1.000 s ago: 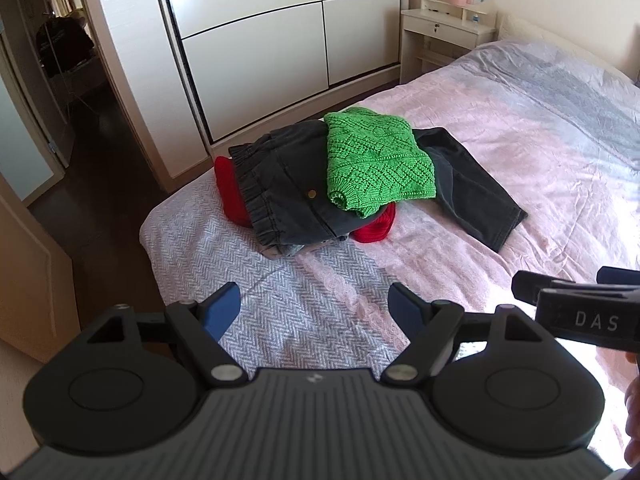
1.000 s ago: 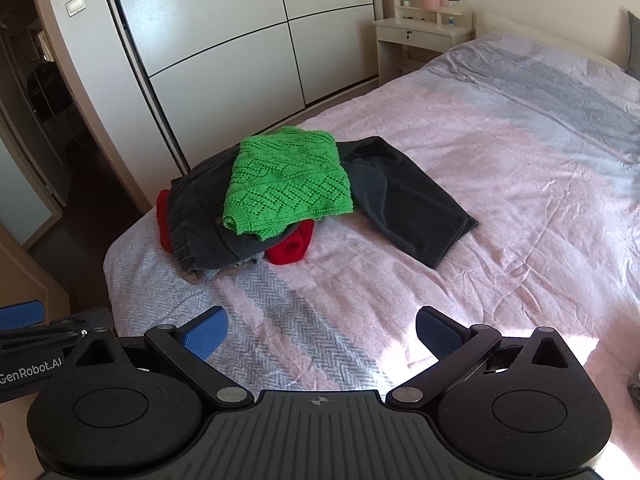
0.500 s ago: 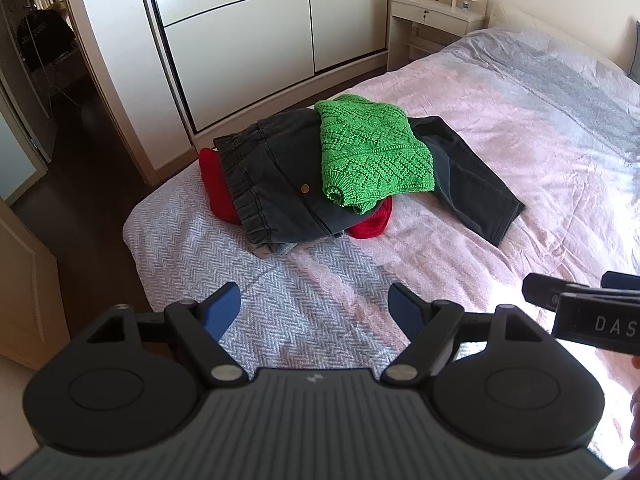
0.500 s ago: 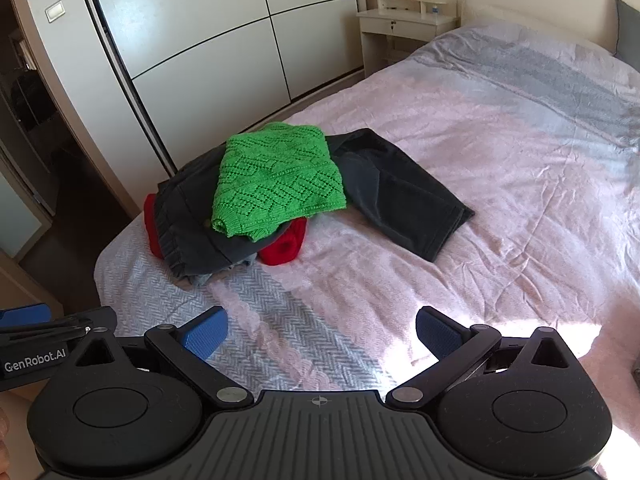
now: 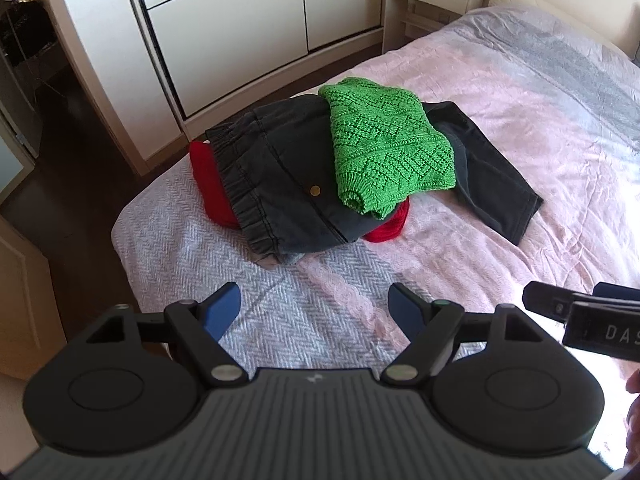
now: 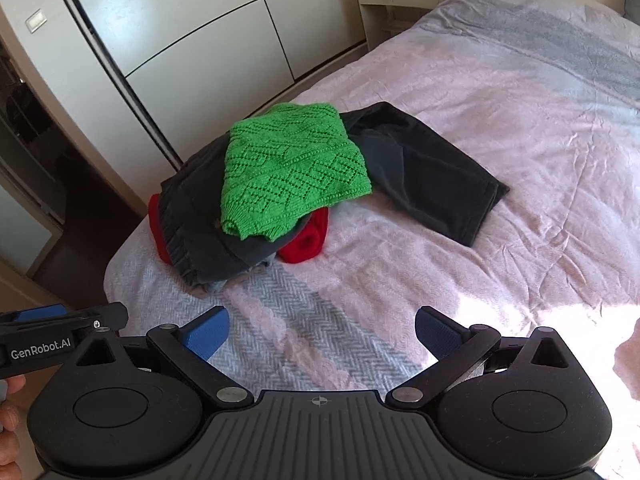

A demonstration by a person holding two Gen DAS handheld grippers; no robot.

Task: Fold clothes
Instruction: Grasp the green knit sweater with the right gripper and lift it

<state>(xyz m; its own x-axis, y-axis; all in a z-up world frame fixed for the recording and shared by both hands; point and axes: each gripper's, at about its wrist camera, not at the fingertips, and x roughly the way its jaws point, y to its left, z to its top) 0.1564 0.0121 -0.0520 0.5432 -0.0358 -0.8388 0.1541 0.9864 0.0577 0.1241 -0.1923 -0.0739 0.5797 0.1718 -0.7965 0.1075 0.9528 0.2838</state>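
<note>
Closer now, both wide-open hand-held grippers [image 5: 314,312] [image 6: 322,334] face the lacy green knit [image 5: 388,148] atop dark denim [image 5: 280,184].

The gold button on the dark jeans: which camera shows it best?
The left wrist view. There the gold button sits in the open on the dark jeans, beside the green sweater. In the right wrist view the sweater's edge overhangs that spot, so the button is barely visible.
</note>
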